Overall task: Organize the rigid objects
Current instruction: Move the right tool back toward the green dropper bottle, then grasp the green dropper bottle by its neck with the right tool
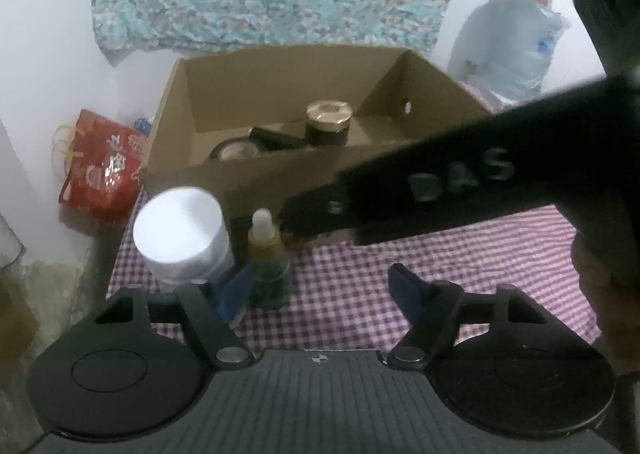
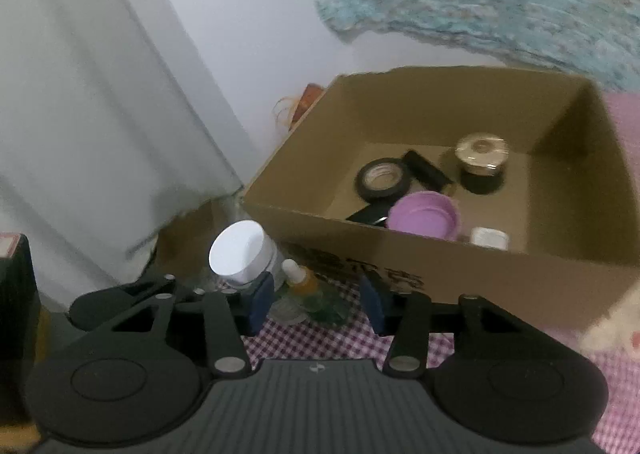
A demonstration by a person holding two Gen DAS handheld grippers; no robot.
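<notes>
Cardboard box [image 2: 400, 250] already holding tape roll [image 2: 382, 178], purple lid [image 2: 424, 218], gold-capped jar [image 2: 482, 153]. Outside: white jar [image 2: 242, 254], dropper bottle [image 2: 302, 286]. Left gripper [image 1: 320, 286] and right gripper [image 2: 316, 304] half open, holding nothing.

1. The cardboard box [image 2: 460, 254] is open on top; its near wall rises between the grippers and the things inside.
2. Free floor inside lies at the far right, beside the gold-lidded jar [image 2: 482, 151].
3. The tape roll [image 2: 382, 177] and purple lid [image 2: 424, 215] crowd the near left.
4. The white-lidded jar [image 1: 180, 230] and dropper bottle [image 1: 268, 250] stand close together before the box; checked cloth [image 1: 460, 254] to their right is bare.
</notes>
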